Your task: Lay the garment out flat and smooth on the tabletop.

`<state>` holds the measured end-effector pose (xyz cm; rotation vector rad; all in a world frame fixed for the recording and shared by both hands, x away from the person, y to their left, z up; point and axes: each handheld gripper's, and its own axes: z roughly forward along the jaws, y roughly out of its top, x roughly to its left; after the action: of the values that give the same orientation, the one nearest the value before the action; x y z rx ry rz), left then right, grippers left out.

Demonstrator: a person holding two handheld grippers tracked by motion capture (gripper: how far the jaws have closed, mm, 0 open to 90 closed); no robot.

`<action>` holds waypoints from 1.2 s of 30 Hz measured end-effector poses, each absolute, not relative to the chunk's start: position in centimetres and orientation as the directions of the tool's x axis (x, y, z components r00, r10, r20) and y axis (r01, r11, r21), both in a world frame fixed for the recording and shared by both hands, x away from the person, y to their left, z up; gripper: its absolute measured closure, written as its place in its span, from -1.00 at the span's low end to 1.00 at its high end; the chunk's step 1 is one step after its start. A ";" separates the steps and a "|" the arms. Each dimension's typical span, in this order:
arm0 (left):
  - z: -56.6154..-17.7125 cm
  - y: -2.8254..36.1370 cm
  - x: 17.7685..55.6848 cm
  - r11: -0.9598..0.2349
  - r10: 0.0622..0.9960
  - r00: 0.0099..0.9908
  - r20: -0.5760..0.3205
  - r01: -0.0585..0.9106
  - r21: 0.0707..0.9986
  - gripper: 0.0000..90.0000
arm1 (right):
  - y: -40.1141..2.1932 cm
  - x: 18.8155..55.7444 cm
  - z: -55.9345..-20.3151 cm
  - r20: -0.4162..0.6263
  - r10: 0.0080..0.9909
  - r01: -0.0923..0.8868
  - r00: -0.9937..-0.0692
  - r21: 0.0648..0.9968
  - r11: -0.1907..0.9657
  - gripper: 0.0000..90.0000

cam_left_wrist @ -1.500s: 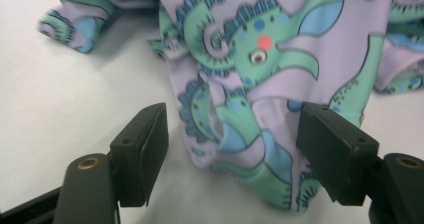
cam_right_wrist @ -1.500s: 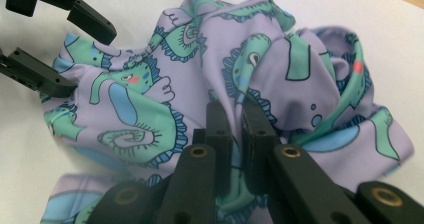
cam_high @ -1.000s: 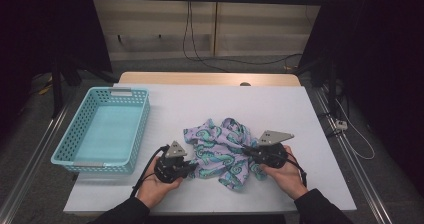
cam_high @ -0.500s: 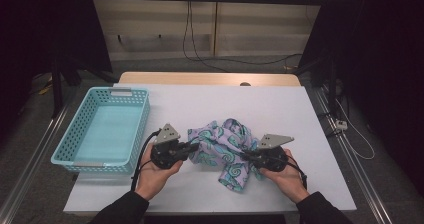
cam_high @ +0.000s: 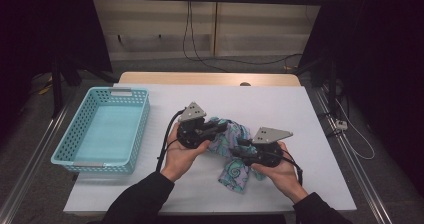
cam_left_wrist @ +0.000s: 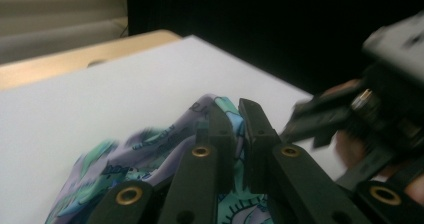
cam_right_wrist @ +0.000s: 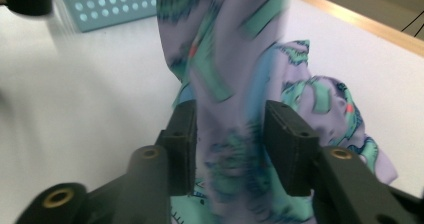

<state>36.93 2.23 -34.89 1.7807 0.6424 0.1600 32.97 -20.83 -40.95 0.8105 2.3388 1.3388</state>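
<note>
A purple and teal patterned cloth (cam_high: 234,170) lies bunched on the white table (cam_high: 280,109), with one part lifted between my two grippers. My left gripper (cam_high: 220,129) is raised off the table and shut on a fold of the cloth (cam_left_wrist: 150,149), its jaws (cam_left_wrist: 234,115) pinching the fabric. My right gripper (cam_high: 239,147) sits lower, at the cloth's right. Its jaws (cam_right_wrist: 230,120) have just been opening, and a strip of the cloth (cam_right_wrist: 220,44) hangs loosely between them.
A light blue plastic basket (cam_high: 120,90) stands on the left of the table, also seen at the top left (cam_right_wrist: 110,4) of the right gripper view. A wooden edge runs along the table's far side. Dark curtains and cables surround the table.
My left hand has risen and pulled its fold of cloth up, so the cloth is gathered narrower between the grippers. The right hand has hardly moved.
</note>
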 end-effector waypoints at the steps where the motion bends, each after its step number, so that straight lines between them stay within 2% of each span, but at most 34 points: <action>1: -34.4 2.1 36.9 -0.163 0.495 0.843 -0.210 0.328 0.930 0.90 | -20.7 33.1 -41.2 -0.002 0.619 0.317 -0.785 0.858 0.404 0.26; 4: -33.3 2.4 37.0 -0.133 0.509 0.836 -0.204 0.310 0.941 0.90 | -20.8 33.4 -41.7 -0.009 0.638 0.331 -0.770 0.850 0.411 0.28; 6: -32.9 2.8 37.3 -0.118 0.517 0.830 -0.209 0.310 0.943 0.90 | -21.3 33.6 -41.5 -0.008 0.649 0.329 -0.761 0.857 0.397 0.68; 8: -32.8 3.4 37.5 -0.107 0.528 0.823 -0.211 0.311 0.944 0.90 | -22.1 33.7 -40.9 -0.025 0.681 0.316 -0.731 0.873 0.372 0.96; 10: -32.9 3.9 37.8 -0.094 0.534 0.815 -0.226 0.323 0.942 0.90 | -23.0 34.0 -40.2 -0.058 0.715 0.294 -0.697 0.886 0.358 0.99; 12: -33.3 4.1 38.1 -0.099 0.526 0.818 -0.234 0.332 0.938 0.90 | -23.8 34.5 -39.8 -0.046 0.737 0.300 -0.675 0.895 0.330 1.00; 18: -35.2 3.4 39.1 -0.149 0.552 0.801 -0.232 0.368 0.918 0.76 | -25.1 36.8 -40.5 -0.062 0.789 0.348 -0.611 0.874 0.338 0.99; 21: -36.3 3.2 39.2 -0.178 0.570 0.792 -0.220 0.381 0.907 0.53 | -25.2 38.1 -42.1 -0.044 0.796 0.400 -0.603 0.847 0.350 0.99; 24: -37.2 3.5 39.1 -0.250 0.581 0.797 -0.164 0.366 0.896 0.29 | -24.9 38.9 -43.5 -0.034 0.796 0.437 -0.604 0.821 0.367 0.98; 27: -38.0 4.7 38.8 -0.281 0.594 0.790 -0.151 0.380 0.881 0.14 | -24.6 39.5 -44.4 -0.040 0.785 0.454 -0.618 0.797 0.399 0.91; 32: -39.5 6.9 38.7 -0.287 0.627 0.766 -0.139 0.394 0.873 -0.22 | -24.5 39.7 -45.4 -0.022 0.786 0.497 -0.618 0.764 0.411 0.65; 36: -40.7 8.0 39.2 -0.295 0.654 0.743 -0.139 0.420 0.858 -0.43 | -24.9 38.9 -44.3 -0.012 0.789 0.474 -0.614 0.794 0.381 0.28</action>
<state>39.22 7.97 -40.68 1.9343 0.8206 0.2912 38.92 -24.88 -44.31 1.0943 2.2562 1.1056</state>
